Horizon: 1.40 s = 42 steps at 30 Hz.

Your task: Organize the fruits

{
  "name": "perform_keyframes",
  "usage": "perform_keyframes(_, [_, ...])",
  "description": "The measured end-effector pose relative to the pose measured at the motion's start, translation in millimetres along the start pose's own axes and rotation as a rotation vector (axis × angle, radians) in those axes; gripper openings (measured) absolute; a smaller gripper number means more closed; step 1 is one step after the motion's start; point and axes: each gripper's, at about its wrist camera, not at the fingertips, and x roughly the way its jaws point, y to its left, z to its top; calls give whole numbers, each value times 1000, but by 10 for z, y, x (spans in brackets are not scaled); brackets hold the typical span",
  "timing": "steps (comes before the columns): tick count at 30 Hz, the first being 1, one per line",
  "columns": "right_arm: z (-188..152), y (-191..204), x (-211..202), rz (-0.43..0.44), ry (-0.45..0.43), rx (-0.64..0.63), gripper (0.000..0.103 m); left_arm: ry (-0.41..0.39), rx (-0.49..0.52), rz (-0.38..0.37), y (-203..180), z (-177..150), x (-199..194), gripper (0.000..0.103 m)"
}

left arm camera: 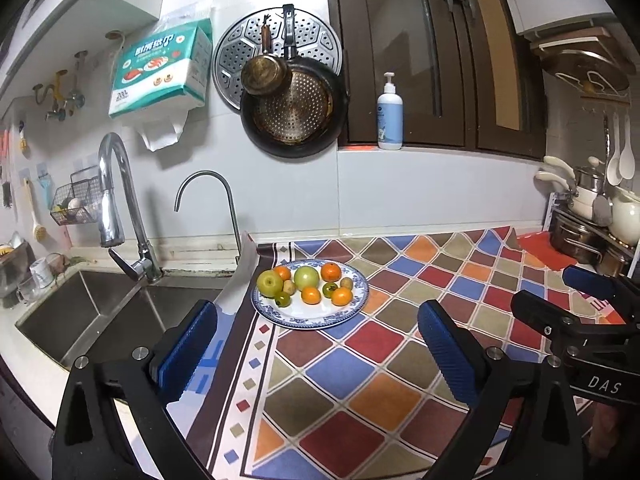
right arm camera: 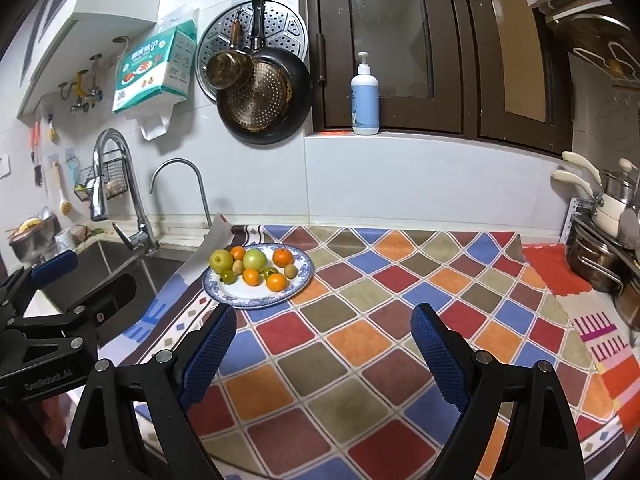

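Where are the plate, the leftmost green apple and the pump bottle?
plate (left arm camera: 316,319): left wrist view, bare white front part.
green apple (left arm camera: 269,283): left wrist view, middle of its skin.
pump bottle (right arm camera: 365,107): right wrist view, blue label on its body.

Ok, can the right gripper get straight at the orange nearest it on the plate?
Probably yes: the right gripper is open and empty, with only bare tablecloth before the orange at the plate's front.

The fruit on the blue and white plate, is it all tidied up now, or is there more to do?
It looks tidied: apples, oranges and small fruits all sit on the blue-rimmed white plate. None lies loose on the checked cloth. The left gripper and right gripper are open and empty. Nothing visible is left.
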Motion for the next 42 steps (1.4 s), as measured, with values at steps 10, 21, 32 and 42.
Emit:
perform_keyframes(10, [-99, -78, -278, 7, -15, -1, 89, -10, 1, 2, -130, -83, -298, 103])
perform_keyframes(21, [-195, -125, -504, 11, -25, -8, 89, -11, 4, 13, -192, -139, -484, 103])
perform_keyframes(32, [-214, -136, -570, 17, -28, -9, 89, 9, 1, 5, -235, -168, -555, 103])
perform_keyframes(42, [-286, -169, -674, 9, -31, -3, 89, 11, 8, -1, -280, -179, -576, 103])
